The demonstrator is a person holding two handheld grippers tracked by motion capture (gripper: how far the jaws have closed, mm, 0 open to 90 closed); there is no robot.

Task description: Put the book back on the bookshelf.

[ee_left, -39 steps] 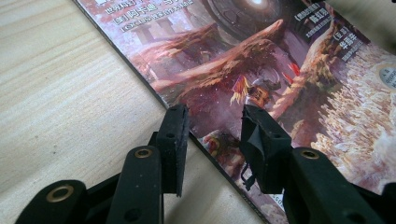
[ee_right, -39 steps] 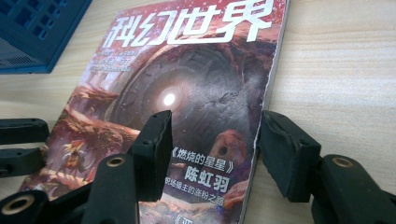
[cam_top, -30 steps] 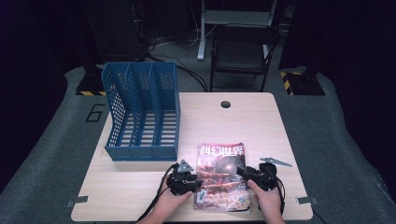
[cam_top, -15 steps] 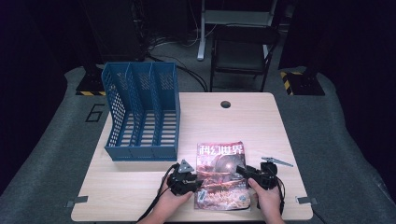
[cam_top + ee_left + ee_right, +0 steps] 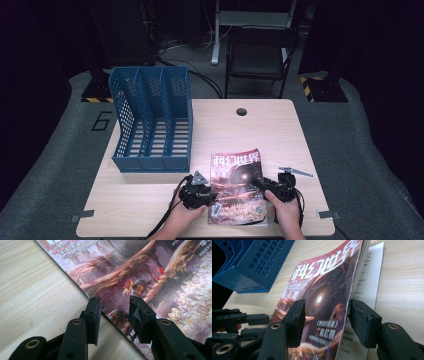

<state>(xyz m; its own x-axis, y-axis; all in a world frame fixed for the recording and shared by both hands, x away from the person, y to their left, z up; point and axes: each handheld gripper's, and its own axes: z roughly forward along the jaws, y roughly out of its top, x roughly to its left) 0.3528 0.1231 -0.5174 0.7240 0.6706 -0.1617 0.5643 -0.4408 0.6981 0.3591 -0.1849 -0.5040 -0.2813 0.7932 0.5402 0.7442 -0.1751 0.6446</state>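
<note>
Jaws of the left gripper stand apart, straddling the left edge of the magazine: one jaw over bare table, the other over the cover. Pads do not clearly press on anything. Jaws of the right gripper stand wider, having just opened a little and closed back; the magazine's right edge and lifted cover sit between them, one jaw over the cover, the other over an exposed inner page. Contact with the pads cannot be told.

In the high view both grippers flank the magazine at the table's near edge, a hand behind each. Magazine lies face up, right of centre. Blue rack stands at the back left, well apart from the magazine.
</note>
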